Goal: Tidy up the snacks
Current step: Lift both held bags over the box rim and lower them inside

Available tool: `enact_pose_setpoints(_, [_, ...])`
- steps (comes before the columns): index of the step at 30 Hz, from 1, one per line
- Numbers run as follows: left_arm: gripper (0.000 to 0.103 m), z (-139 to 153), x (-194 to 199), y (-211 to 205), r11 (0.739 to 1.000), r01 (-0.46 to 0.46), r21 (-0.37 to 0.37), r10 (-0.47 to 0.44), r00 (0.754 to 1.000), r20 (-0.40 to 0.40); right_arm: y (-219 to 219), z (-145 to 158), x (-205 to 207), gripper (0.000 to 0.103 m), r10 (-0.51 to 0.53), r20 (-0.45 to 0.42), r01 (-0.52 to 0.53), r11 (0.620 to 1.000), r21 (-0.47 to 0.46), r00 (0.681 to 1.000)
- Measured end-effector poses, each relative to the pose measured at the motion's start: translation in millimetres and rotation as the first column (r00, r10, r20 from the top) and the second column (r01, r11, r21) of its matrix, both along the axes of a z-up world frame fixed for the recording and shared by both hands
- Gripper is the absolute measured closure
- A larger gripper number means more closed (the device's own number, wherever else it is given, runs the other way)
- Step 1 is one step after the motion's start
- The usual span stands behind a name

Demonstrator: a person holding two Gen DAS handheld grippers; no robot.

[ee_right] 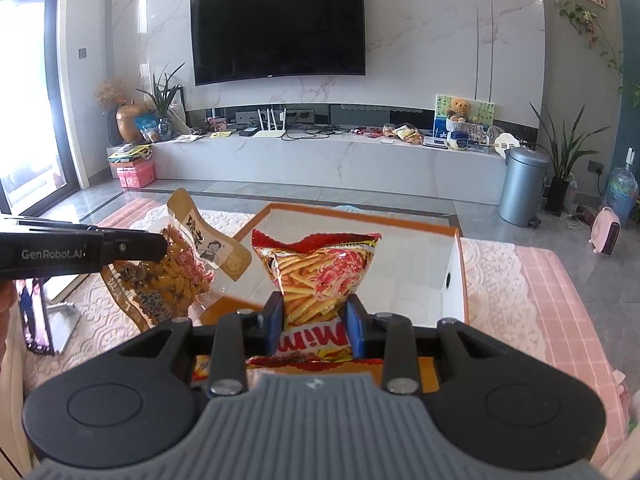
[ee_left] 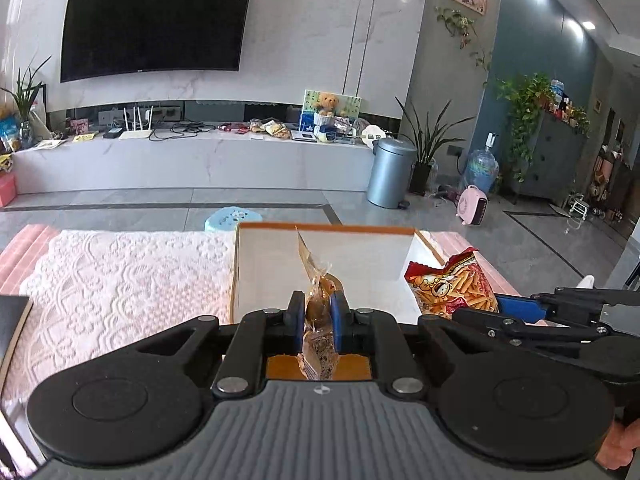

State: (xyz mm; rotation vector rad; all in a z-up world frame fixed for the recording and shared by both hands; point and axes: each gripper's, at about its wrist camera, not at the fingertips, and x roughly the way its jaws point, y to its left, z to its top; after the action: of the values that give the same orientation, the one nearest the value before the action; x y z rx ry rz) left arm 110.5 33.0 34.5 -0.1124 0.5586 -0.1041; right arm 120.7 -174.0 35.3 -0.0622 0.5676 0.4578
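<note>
Your left gripper [ee_left: 316, 322] pinched tight on clear brown snack packet [ee_left: 318, 312], seen edge-on, long axis upright. Your right gripper [ee_right: 316, 318] clamped around red fries bag [ee_right: 320, 272], also upright. Orange-rimmed box [ee_left: 430, 246] lies straight ahead, just beyond both sets of fingers, centre of each frame, open top facing up. Left load nearer box middle; right load toward its right wall. Count: two packets, two grippers, one box.
</note>
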Motion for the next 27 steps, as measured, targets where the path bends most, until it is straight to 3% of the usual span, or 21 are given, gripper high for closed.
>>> enact_pose_setpoints(9, [0.089, -2.5, 36.8, -8.1, 0.999, 0.021, 0.025, -0.021, 1.0, -0.005, 12.5, 3.5, 50.1, 0.073, -0.021, -0.007, 0.021, 0.999, -0.032, 1.0])
enact_pose_setpoints(19, [0.09, -28.1, 76.7, -8.1, 0.998, 0.028, 0.063, -0.024, 0.998, -0.063, 31.2, -22.7, 105.1, 0.073, -0.035, -0.062, 0.031, 0.997, -0.072, 0.997])
enact_pose_setpoints(23, [0.091, -32.7, 87.2, -11.7, 0.99, 0.02, 0.136, -0.011, 0.998, -0.068, 40.7, -38.2, 126.2, 0.073, -0.028, -0.111, 0.017, 0.995, -0.095, 0.993])
enact_pose_setpoints(27, [0.092, -30.1, 94.8, -10.1, 0.992, 0.034, 0.118, -0.026, 0.997, -0.07, 44.4, -56.5, 145.8, 0.073, -0.026, -0.189, 0.007, 0.995, -0.103, 0.982])
